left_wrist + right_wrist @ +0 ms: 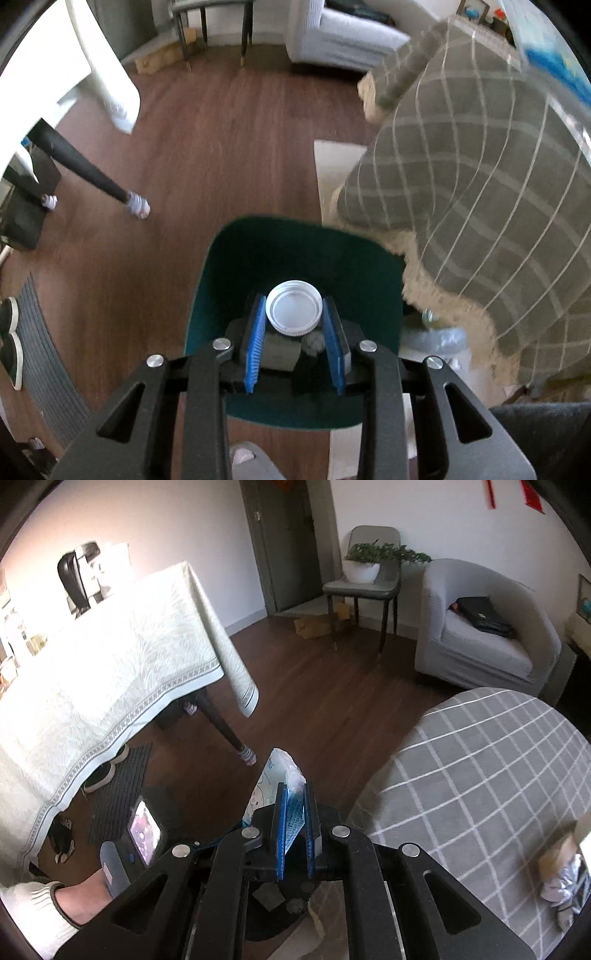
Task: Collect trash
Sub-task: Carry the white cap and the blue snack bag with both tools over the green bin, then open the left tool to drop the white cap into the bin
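White plastic, ridged round its rim, the bottle cap sat low in the middle of the left wrist view, clamped between the two blue pads of the left gripper, which pressed on opposite sides of its edge. Directly behind it in that frame gaped the dark green bin, standing on the brown wood floor, so the cap hung over the opening. Such a cap looked light, stiff and hard, and probably a little slick; the ridged edge gave the pads their best purchase, and a grip across its full width, as here, seemed the steadiest. Nothing about it looked fragile

In the right wrist view, the right gripper was pinched nearly shut on a crumpled wrapper, pale with blue print, which stuck up above the blue pads at lower centre of the frame. It read as thin, soft film, almost weightless, likely to fold or slide rather than resist, so a tight pinch well down into the bunched part seemed wiser than a hold near the loose upper tip. Whether anything remained inside it could not be told

A grey checked cloth filled the lower right of that frame, and a table with a pale tablecloth the left
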